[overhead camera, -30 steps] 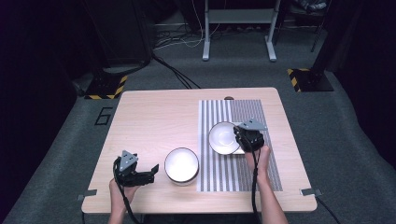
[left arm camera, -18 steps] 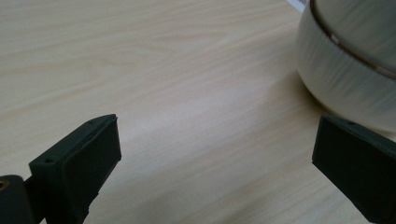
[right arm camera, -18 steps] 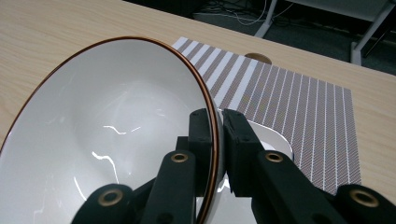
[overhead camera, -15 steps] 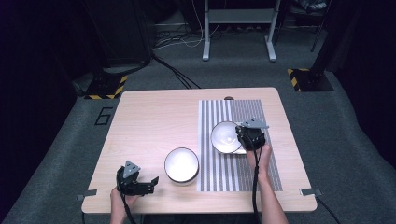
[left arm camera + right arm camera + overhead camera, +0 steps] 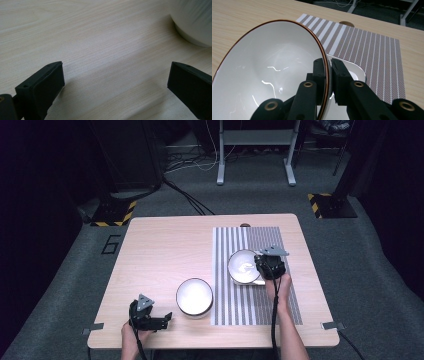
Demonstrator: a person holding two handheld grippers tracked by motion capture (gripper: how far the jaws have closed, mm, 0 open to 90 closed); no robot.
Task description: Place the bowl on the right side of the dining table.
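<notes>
Since the earlier frames, the left gripper (image 5: 165, 319) has dropped toward the near edge of the table (image 5: 165, 245) and now sits low over the bare wood at the near left, its jaws spread wide with nothing between them. Its own camera looks along the two black jaws at pale wood grain, with the white side of a bowl rising at the upper right corner of that view. That is the second bowl (image 5: 194, 296), which stands upright on the wood just left of the striped mat (image 5: 260, 310), near the left gripper but apart from it.

Over on the mat, the right gripper (image 5: 266, 265) has kept its place and its grip. Its jaws are pressed together on the rim of the white bowl (image 5: 242, 266), one pad inside the wall and one outside, pinching the thin brown-edged lip. In the right gripper view the bowl (image 5: 269, 72) is tilted up on edge, its glossy inside facing the camera, the gripper (image 5: 329, 67) clamped at its right side. Behind the rim lies a white rounded-corner plate (image 5: 355, 70) on the mat, partly hidden by the jaws
</notes>
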